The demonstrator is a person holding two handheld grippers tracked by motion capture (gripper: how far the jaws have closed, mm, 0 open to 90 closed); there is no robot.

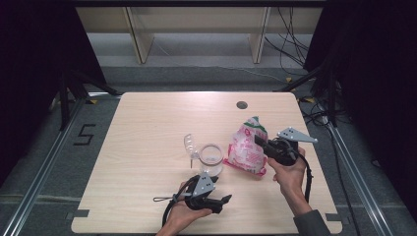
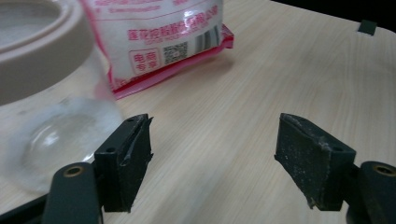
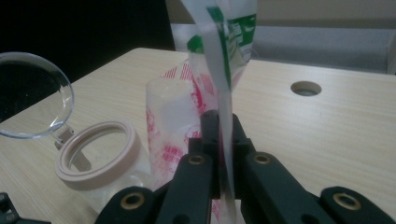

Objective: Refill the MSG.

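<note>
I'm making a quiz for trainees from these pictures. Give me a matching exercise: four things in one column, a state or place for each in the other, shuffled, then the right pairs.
Things:
1. left gripper
2. right gripper
3. jar lid
4. round hole

States or places:
A. swung open, clear, beside the jar's rim
B. jaws wide apart, nothing between them
C. in the tabletop, near the far edge
D. jaws shut on the bag's edge

Pairs: 1-B, 2-D, 3-A, 4-C

The jar stands between the left gripper and the bag.
</note>
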